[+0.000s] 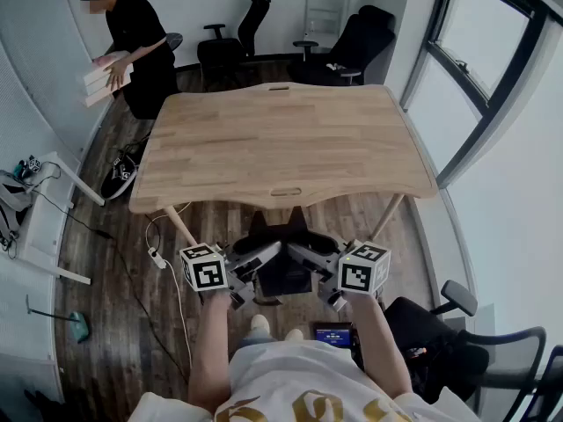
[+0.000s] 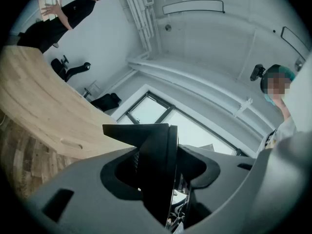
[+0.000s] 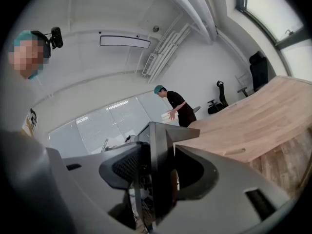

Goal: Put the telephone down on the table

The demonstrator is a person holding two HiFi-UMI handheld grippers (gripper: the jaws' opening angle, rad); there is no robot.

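A black telephone hangs in the air between my two grippers, just in front of the wooden table's near edge and below its top. My left gripper grips its left side and my right gripper its right side, both level. In the left gripper view the telephone stands as a dark slab clamped between the jaws of my left gripper. The right gripper view shows the same slab pinched by my right gripper. The table top lies beyond in both views.
A person in black stands at the far left holding white boxes. Office chairs stand behind the table, another chair at lower right. A power strip and cables lie on the floor beside a white shelf.
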